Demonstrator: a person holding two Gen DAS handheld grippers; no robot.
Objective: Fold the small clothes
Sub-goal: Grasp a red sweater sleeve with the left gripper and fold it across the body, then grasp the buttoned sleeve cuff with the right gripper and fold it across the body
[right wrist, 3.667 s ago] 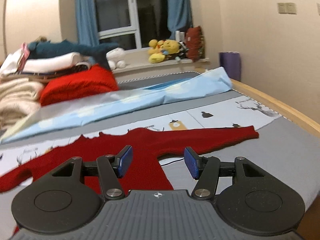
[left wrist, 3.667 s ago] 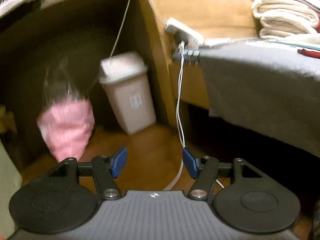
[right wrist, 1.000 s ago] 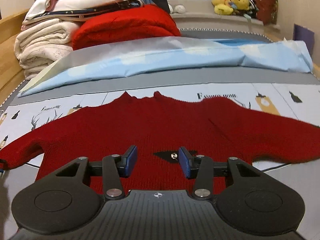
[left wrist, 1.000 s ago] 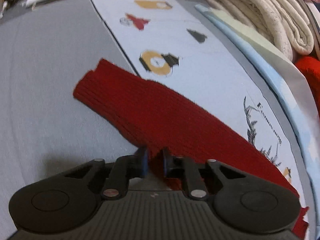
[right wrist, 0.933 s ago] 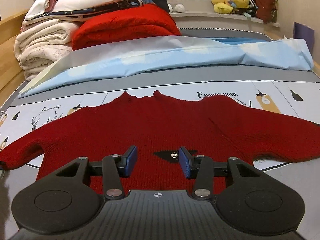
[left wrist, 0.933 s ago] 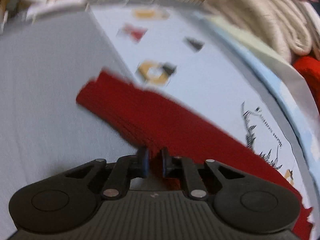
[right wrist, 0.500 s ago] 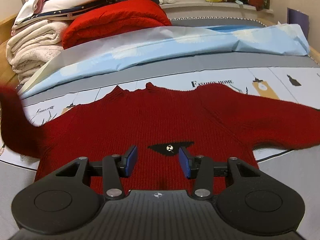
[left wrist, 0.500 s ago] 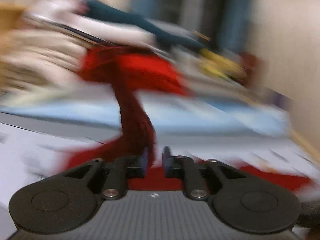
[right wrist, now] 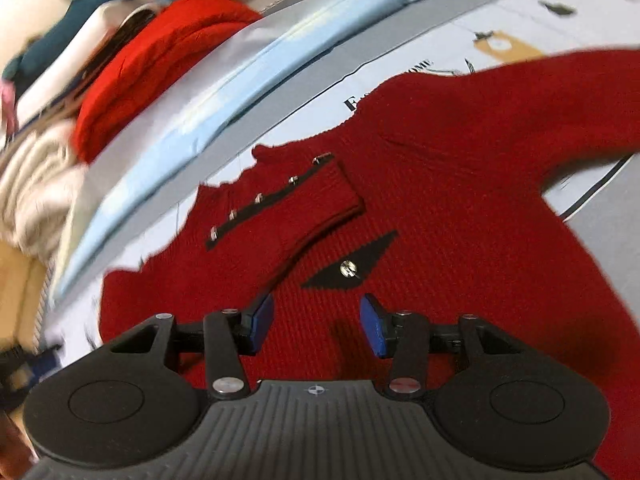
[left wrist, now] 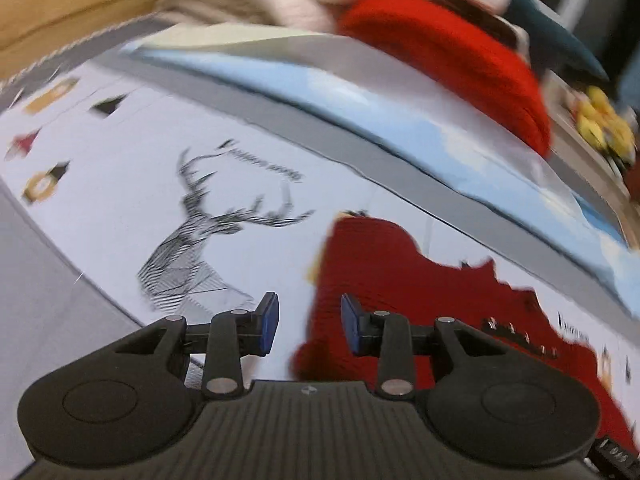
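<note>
Right gripper [right wrist: 316, 326] is hovering with jaws apart and empty, having just widened, directly over the red sweater [right wrist: 460, 208] lying flat on the bed sheet [left wrist: 120, 208]. 1 sleeve is lying folded across the chest; the other is stretching far right, long axis left-right, nearer this gripper. Left gripper [left wrist: 308, 326], jaws apart, is holding nothing

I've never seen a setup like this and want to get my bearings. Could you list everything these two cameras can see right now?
Red sweater: one, dark red, flat on the bed, one sleeve folded across its chest.
Printed sheet: one, white with a deer drawing, under the sweater.
Light blue bedding: one, along the far side of the sheet.
Folded red knit: one, bright red, in the pile behind.
Cream blankets: a stack, count unclear, beside the red knit.
Yellow plush toys: blurred, count unclear, far back.
Left gripper: black, blue pads, open, nothing between them.
Right gripper: same, open over the sweater.
</note>
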